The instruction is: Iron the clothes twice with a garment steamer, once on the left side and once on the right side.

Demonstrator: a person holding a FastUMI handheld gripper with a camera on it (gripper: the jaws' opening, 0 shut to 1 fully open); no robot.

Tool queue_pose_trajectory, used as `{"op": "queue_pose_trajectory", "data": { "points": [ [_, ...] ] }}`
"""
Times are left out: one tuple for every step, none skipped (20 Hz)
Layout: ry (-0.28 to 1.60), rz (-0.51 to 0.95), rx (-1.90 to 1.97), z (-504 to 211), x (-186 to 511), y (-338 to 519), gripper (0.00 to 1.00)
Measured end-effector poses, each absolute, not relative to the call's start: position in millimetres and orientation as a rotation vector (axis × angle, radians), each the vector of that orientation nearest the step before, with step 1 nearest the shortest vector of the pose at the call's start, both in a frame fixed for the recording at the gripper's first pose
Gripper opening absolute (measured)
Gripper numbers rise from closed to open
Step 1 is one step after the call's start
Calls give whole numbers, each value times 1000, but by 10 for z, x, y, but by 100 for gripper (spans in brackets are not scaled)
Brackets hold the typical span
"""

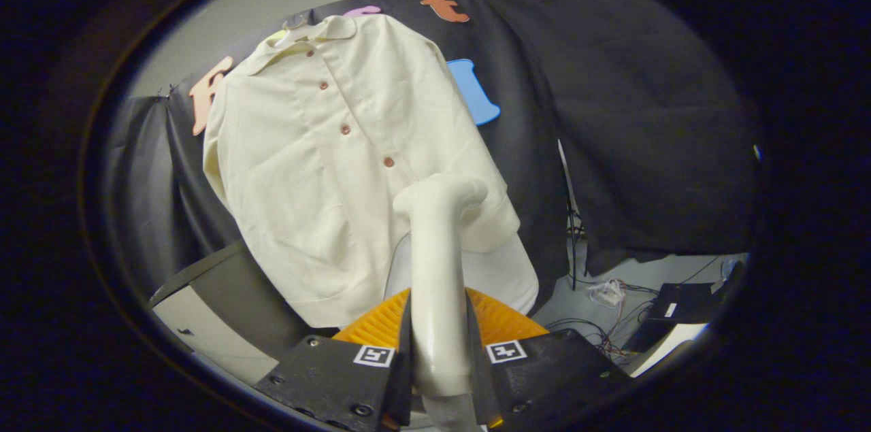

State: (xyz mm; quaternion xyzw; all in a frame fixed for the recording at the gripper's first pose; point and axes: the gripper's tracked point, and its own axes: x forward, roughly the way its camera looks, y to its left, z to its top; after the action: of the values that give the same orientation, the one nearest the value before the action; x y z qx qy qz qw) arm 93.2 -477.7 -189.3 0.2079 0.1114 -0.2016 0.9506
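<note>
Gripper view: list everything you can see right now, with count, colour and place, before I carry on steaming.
shirt: one, cream with brown buttons, hanging on the black cloth wall, beyond the fingers
steamer: one, white, handle between the fingers, head up near the shirt's lower hem
box: one, grey and white, below the shirt's lower edge
cables: several, dark and white, on the floor under the wall
hand-held gripper: one, both fingers pressed on the steamer handle
</note>
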Motion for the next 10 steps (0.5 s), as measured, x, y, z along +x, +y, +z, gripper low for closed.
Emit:
{"op": "queue_pose_trajectory", "data": {
  "points": [
    [215,-397,420,-1809,898,-4668,35],
    [205,-381,411,-1700,880,-4532,35],
    [199,-369,394,-1595,858,-4404,35],
    [191,-359,367,-1483,840,-4277,35],
    [188,-350,340,-1375,819,-4137,35],
    [172,-344,318,-1230,797,-3987,35],
    [157,-331,316,-1112,779,-3830,35],
    [143,-309,322,-990,765,-3636,35],
    [127,-290,322,-859,731,-3435,35],
    [91,-284,288,-704,697,-3257,35]
  ]
}}
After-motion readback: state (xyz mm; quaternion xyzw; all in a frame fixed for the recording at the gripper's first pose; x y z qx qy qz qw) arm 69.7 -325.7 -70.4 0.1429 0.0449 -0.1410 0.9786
